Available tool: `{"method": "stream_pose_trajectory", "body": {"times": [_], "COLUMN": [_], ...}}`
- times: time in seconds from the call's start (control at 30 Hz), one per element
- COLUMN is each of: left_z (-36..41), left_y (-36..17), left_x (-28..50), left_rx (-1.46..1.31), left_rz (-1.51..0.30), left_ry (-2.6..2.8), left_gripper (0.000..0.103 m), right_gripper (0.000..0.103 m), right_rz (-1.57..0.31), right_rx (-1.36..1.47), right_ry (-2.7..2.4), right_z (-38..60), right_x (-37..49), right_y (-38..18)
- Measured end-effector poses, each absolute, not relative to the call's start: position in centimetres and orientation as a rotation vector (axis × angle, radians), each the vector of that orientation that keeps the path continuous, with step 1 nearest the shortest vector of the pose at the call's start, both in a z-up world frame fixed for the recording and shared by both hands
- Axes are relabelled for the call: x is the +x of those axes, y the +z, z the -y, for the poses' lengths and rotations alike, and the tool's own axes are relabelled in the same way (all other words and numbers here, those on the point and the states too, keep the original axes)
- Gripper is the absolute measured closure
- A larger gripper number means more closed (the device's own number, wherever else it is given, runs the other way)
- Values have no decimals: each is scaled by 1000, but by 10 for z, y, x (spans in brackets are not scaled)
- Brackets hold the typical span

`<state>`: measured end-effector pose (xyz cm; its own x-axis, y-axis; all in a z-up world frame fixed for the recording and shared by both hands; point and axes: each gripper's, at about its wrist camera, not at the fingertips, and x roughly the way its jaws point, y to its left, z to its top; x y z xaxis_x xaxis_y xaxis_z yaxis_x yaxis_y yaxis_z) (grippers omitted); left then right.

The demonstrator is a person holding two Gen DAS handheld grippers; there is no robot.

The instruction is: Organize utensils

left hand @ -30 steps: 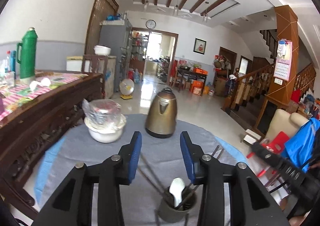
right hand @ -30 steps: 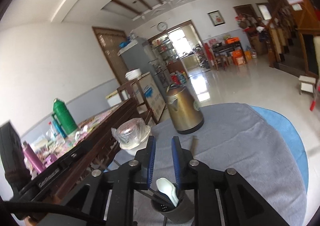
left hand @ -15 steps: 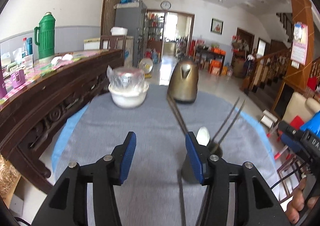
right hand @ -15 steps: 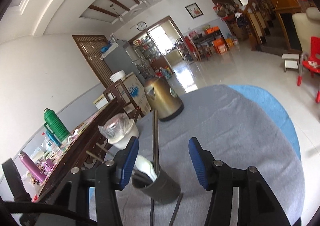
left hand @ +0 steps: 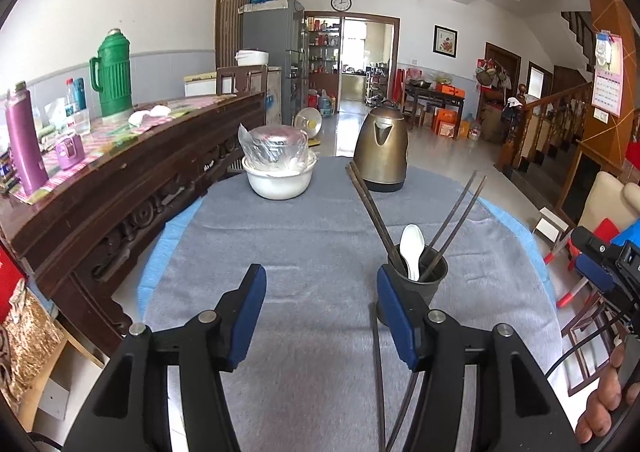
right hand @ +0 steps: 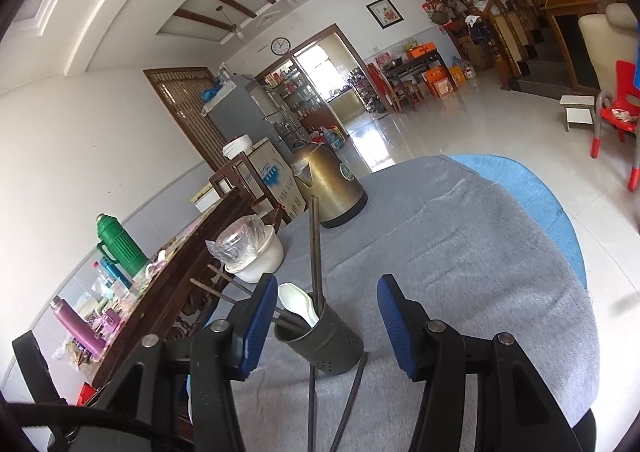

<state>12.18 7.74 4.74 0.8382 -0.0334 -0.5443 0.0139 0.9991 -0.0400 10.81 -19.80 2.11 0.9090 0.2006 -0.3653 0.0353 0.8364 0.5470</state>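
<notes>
A dark cylindrical holder (left hand: 418, 284) stands on the grey tablecloth (left hand: 320, 236) with a white spoon (left hand: 412, 248) and several dark chopsticks (left hand: 372, 211) leaning in it. Two loose chopsticks (left hand: 378, 380) lie flat on the cloth in front of it. My left gripper (left hand: 322, 312) hovers just left of the holder; its jaws are opening with nothing between them. In the right wrist view the holder (right hand: 320, 340), the spoon (right hand: 298, 304) and the upright chopsticks (right hand: 316, 252) sit close to the left finger of my right gripper (right hand: 326, 324), which is open and touches nothing. The loose chopsticks (right hand: 312, 404) lie below it.
A brass kettle (left hand: 382, 155) and a white bowl with a plastic-wrapped pot (left hand: 278, 167) stand at the table's far side. A carved wooden sideboard (left hand: 120, 191) with flasks runs along the left. A person's hand (left hand: 608, 404) shows at the right edge.
Both grippers drew back from above the holder and sank toward the cloth, and their jaws widened. The chopsticks that were between the jaws now stand in the holder.
</notes>
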Motion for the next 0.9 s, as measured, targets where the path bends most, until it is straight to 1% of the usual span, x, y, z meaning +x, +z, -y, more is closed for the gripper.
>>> {"method": "stream_pose_trajectory", "body": {"times": [0.2,0.3,0.37,0.63,0.83,0.87,0.9], "left_z": [-78,-78,-77,-77,-83,-82,-83], "left_y": [56,59,58,43,35,34,33], "left_x": [104,97,96,99,102,102,102], "left_rx": [-16,1,15,56,54,56,58], "left_rz": [-562,-545,-542,-588,-629,-632,-635], "left_ry": [-9,-1,8,29,45,46,48], "left_gripper": [44,40,40,39,39,39,39], "right_gripper": [47,48,48,48,49,49,52], "right_rz": [-417,-400,-392,-445,-452,-455,-465], "right_rx": [601,585,571,593,578,579,578], "right_ry": [119,128,132,157,166,167,172], "right_z": [202,202,202,197,191,191,190], "right_x": [91,82,81,93,94,94,96], "right_y": [31,36,38,21,19,19,17]}}
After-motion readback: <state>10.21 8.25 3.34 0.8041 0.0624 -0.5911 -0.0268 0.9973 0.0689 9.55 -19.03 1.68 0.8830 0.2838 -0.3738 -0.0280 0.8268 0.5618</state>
